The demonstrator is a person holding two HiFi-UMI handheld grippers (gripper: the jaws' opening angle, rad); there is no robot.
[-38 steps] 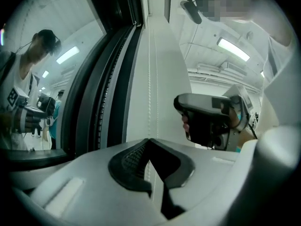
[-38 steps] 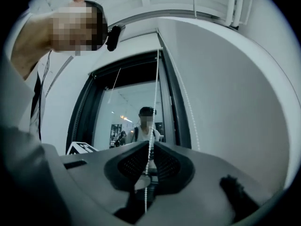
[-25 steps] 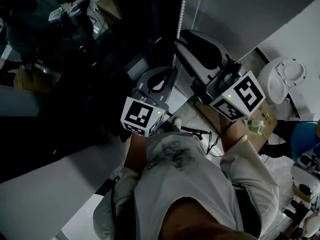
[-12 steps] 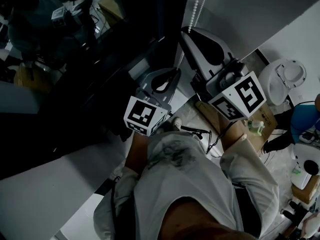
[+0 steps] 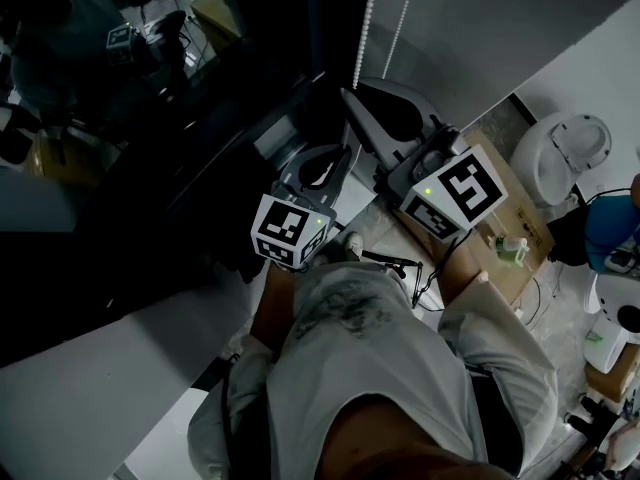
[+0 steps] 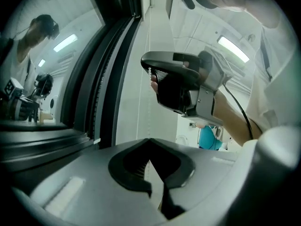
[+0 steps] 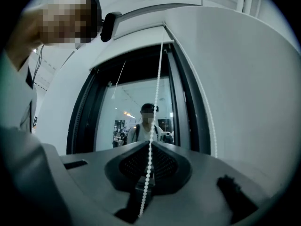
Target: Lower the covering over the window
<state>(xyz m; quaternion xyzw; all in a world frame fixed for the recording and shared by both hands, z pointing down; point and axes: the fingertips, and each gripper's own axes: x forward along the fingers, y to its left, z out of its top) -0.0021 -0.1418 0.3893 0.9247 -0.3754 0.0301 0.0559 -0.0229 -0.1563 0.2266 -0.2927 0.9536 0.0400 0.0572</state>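
Our right claw (image 7: pixel 150 145) has just been closing. Now it pinches the white bead chain (image 7: pixel 158 79), which runs straight up from between its jaws. Our left claw (image 6: pixel 149 141) is pressed together, a little lower than the right claw and near it. Past the right claw stands the dark window (image 7: pixel 136 117). Far above that claw, the white covering (image 7: pixel 134 45) sits at the top of the window.
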